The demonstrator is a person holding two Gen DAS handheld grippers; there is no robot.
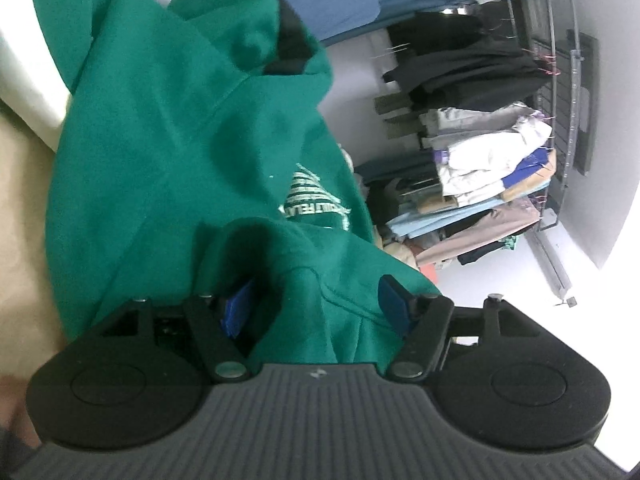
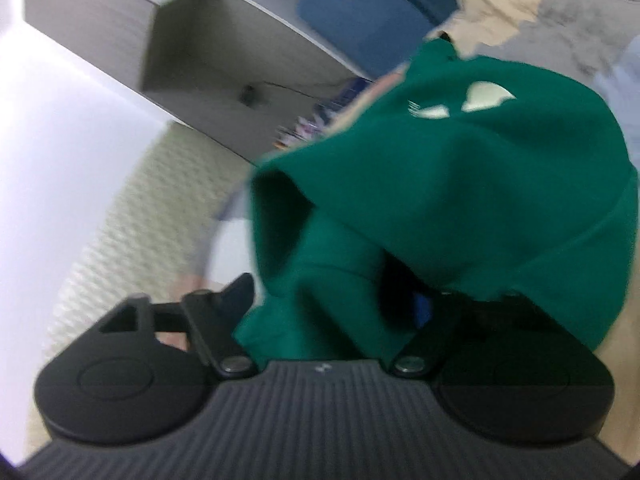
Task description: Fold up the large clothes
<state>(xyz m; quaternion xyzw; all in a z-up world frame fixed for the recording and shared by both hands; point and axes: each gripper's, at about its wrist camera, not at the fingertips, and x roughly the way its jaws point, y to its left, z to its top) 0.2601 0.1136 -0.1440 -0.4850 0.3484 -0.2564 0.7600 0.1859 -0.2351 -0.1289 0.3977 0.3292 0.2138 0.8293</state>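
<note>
A large green sweatshirt (image 1: 180,140) with white print (image 1: 316,200) hangs bunched in front of both cameras. My left gripper (image 1: 316,306) stands open. A thick fold of the green cloth lies between its blue pads (image 1: 238,312), and the left pad is clear of it. In the right wrist view the same sweatshirt (image 2: 480,184) drapes over my right gripper (image 2: 334,298), hiding most of its right finger. Those jaws stand wide apart with a bundle of cloth in the gap. This view is blurred, and I see no pinch on the cloth.
A wire rack (image 1: 560,120) stacked with folded clothes (image 1: 480,160) stands to the right against a white wall. A beige surface (image 1: 20,220) lies at the left. A grey boxy shelf (image 2: 120,32), a blue cushion (image 2: 360,12) and beige and grey cloth (image 2: 540,8) are behind.
</note>
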